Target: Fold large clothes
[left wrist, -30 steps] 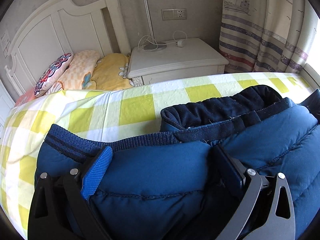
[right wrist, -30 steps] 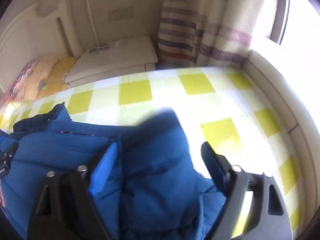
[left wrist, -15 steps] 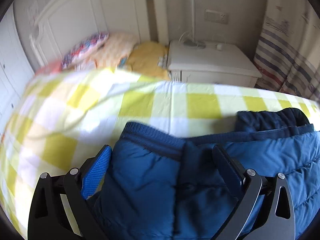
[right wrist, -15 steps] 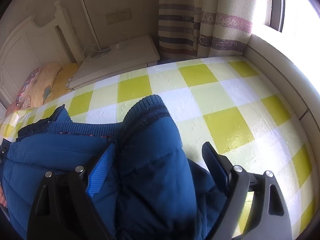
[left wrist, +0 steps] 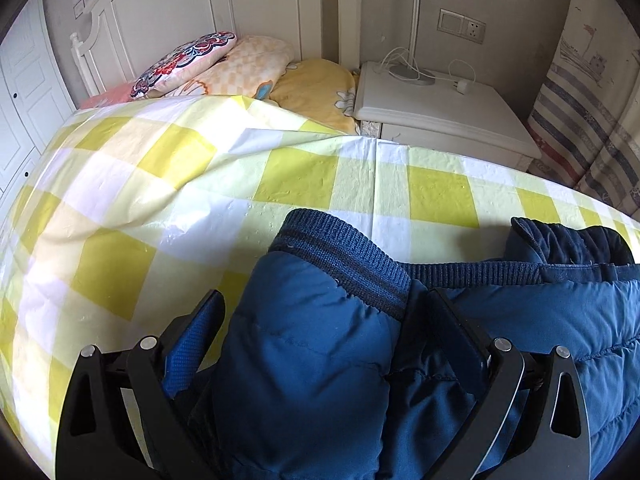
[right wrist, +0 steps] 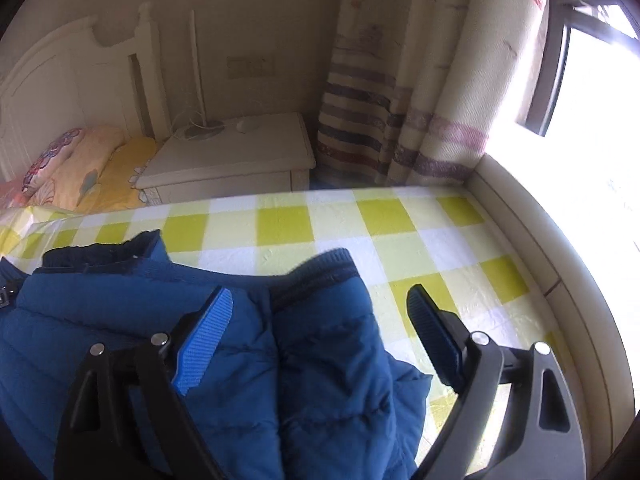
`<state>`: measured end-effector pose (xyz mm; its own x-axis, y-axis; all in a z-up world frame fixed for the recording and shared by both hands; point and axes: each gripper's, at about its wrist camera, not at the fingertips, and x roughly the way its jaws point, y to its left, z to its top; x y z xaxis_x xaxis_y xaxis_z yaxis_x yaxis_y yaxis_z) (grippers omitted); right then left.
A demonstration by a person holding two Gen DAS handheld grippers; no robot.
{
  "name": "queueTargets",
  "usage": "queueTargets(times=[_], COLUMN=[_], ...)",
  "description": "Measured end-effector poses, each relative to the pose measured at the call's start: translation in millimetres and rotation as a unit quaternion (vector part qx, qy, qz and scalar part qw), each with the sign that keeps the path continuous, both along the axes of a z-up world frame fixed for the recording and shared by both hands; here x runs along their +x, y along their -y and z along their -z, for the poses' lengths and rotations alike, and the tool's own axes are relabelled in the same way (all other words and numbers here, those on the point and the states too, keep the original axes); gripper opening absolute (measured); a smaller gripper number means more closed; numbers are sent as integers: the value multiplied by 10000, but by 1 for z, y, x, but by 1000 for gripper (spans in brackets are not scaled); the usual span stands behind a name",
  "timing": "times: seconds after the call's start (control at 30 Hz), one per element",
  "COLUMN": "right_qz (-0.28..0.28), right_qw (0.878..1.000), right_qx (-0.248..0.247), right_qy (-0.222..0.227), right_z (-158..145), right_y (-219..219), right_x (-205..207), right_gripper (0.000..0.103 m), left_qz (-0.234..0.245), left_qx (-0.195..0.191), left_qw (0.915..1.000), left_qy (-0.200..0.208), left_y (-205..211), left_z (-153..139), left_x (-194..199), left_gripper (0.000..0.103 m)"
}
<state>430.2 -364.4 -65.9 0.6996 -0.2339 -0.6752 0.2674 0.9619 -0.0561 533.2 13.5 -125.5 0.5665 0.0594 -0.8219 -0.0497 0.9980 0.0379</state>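
Note:
A blue padded jacket (left wrist: 520, 320) lies on the yellow-checked bed cover (left wrist: 160, 208). Its left sleeve (left wrist: 312, 340), with a ribbed dark cuff (left wrist: 340, 256), lies between the wide-spread fingers of my left gripper (left wrist: 324, 320), which is open. In the right wrist view the jacket's body (right wrist: 100, 312) lies at the left and its right sleeve (right wrist: 332, 340) runs between the fingers of my right gripper (right wrist: 320, 312), also open. The dark collar (right wrist: 100, 252) shows at the far side of the jacket.
A white nightstand (left wrist: 440, 108) with a lamp base and charger stands beyond the bed. Pillows (left wrist: 224, 68) lie by the white headboard (left wrist: 160, 12). A striped curtain (right wrist: 380, 100) and a bright window (right wrist: 592, 60) are at the right, above a cream ledge (right wrist: 540, 240).
Both views have shifted: the left gripper has swung left, so the left sleeve's cuff now lies between its fingers. The right sleeve stays between the right fingers. Both grippers stay open.

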Motion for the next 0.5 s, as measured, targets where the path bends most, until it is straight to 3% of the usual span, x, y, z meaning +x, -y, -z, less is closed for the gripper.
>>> queueTargets(times=[0.1, 0.17, 0.27, 0.33, 0.37, 0.5], right_qz=[-805, -1587, -2196, -2246, -2235, -1241], right_qw=[9966, 9862, 9684, 9630, 9650, 9875], right_qx=[-177, -59, -517, -857, -709, -591], right_qy=[-59, -475, -1064, -1214, -1173, -769], right_z=[-17, -9, 17, 28, 27, 13], right_y=[-56, -100, -164, -180, -175, -105], right_x=[6, 18, 35, 38, 37, 31], right_gripper=[89, 89, 88, 89, 89, 89], left_qz=[-17, -32, -97, -148, -162, -163], left_qx=[89, 121, 52, -86, -155, -159], left_qw=[10000, 9999, 9999, 9999, 9997, 9997], left_qy=[2, 21, 28, 9, -8, -10], left_y=[1, 1, -3, -9, -11, -10], left_z=[0, -1, -2, -1, 0, 0], left_x=[0, 0, -1, 0, 0, 0], left_gripper=[99, 99, 99, 99, 99, 99])
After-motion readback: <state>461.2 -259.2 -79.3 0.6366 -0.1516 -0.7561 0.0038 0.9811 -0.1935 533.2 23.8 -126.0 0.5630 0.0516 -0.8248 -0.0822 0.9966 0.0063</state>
